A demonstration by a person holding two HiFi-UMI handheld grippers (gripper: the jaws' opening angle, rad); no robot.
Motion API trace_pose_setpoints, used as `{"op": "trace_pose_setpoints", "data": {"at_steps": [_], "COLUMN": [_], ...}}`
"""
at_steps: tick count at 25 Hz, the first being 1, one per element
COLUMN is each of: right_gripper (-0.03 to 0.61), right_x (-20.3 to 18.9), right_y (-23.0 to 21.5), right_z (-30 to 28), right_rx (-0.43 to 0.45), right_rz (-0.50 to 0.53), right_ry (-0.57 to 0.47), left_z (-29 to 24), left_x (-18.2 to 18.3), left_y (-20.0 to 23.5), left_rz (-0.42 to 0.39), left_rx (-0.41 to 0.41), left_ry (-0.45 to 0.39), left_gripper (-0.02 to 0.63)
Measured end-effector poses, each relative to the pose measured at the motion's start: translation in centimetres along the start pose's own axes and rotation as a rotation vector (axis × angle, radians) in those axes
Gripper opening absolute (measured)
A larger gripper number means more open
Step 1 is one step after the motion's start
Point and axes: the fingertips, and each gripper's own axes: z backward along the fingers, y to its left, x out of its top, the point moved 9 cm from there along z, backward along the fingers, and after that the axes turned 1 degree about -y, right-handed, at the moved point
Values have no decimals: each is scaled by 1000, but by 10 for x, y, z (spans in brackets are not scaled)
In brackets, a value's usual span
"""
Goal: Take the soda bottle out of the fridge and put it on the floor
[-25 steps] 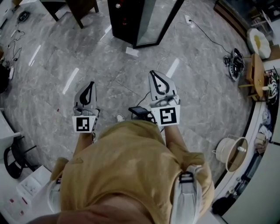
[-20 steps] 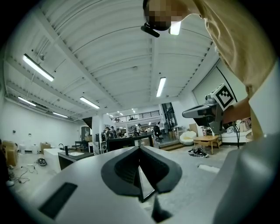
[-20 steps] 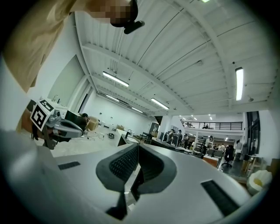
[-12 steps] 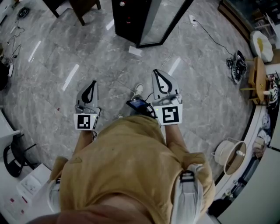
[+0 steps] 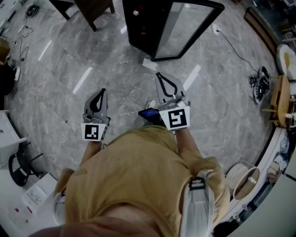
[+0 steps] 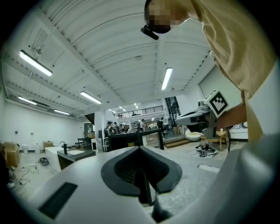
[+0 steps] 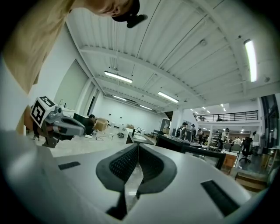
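A black fridge [image 5: 147,28] with a glass door [image 5: 187,28] stands on the grey marble floor at the top of the head view. Dim red and white spots show inside it; I cannot make out a soda bottle. My left gripper [image 5: 99,91] and right gripper [image 5: 160,75] are held level in front of the person, pointing toward the fridge and still well short of it. Both are shut with nothing between the jaws. The left gripper view shows its shut jaws [image 6: 140,149] and the fridge [image 6: 131,139] ahead. In the right gripper view the jaws [image 7: 137,147] meet at the tip.
A white paper [image 5: 149,64] lies on the floor just before the fridge. A cable runs to a tangle of things [image 5: 260,82] at the right, beside a wooden stool [image 5: 280,95]. A dark chair [image 5: 92,8] stands left of the fridge. A round basket [image 5: 243,178] sits at the lower right.
The person has walked forward: the fridge has come nearer and lower in the head view. Both grippers moved with the person and stayed shut.
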Motion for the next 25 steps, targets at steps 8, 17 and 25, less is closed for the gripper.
{"op": "trace_pose_setpoints", "data": {"at_steps": [8, 17, 25], "right_gripper": [2, 2, 2], "right_x": [-32, -56, -71], "right_y": [-119, -207, -209], "right_z": [-73, -128, -170], "right_rx": [25, 76, 128], "right_rz": [-32, -41, -65], "right_ry": [3, -28, -38], "left_z": [-158, -264, -274], "left_x": [12, 18, 0], "left_y": [10, -3, 17], "left_rz": [-21, -16, -2], "left_rx": [-18, 6, 48], "left_ry": [-7, -27, 25], "left_gripper": [2, 2, 2]}}
